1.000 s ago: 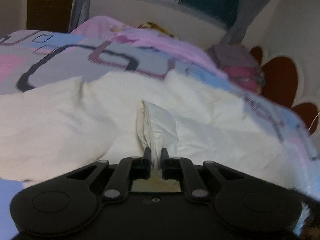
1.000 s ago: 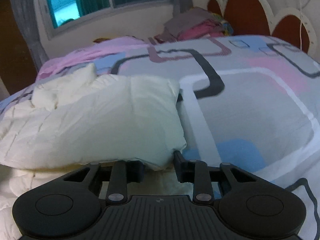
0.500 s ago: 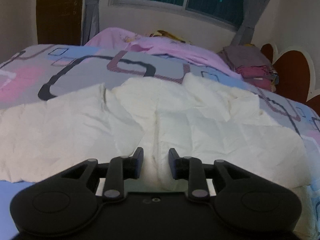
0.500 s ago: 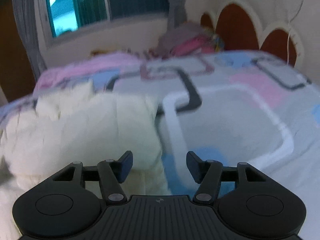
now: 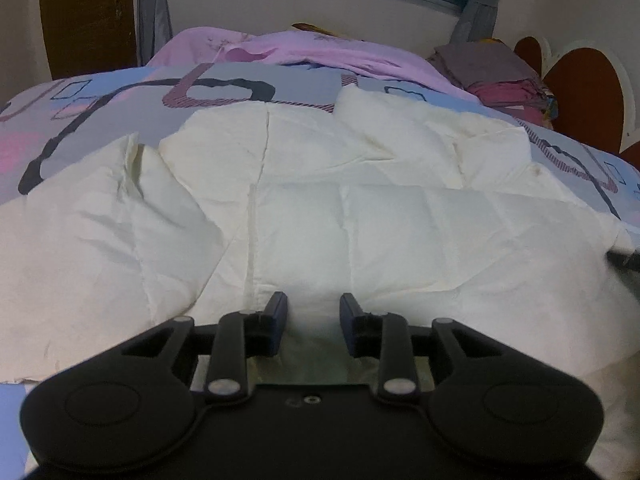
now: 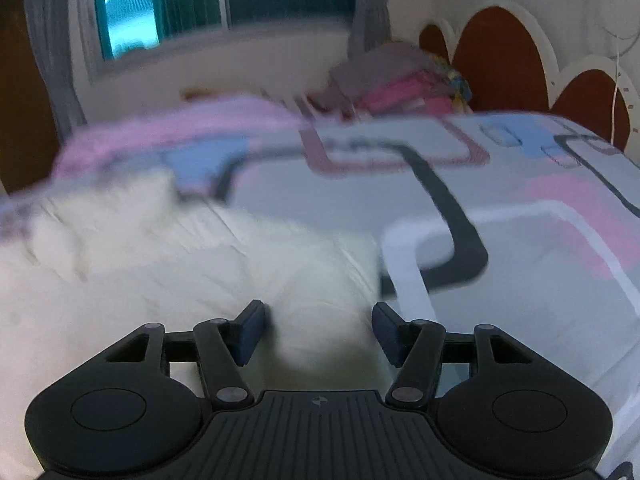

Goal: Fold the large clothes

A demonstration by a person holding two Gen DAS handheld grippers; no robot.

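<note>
Right hand-held gripper (image 6: 319,330) parted, gripping nothing, above blurred cream garment (image 6: 168,280) on patterned bed (image 6: 520,248).

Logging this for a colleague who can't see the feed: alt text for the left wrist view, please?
A cream quilted jacket lies spread on a patterned bedspread, filling most of the view. The left gripper hovers over its near edge, jaws opening, pinching nothing. Folded clothes sit stacked by the headboard.

Black left claw (image 5: 313,322), blue pads; ribbed right claw (image 6: 318,330), seemingly alike.
</note>
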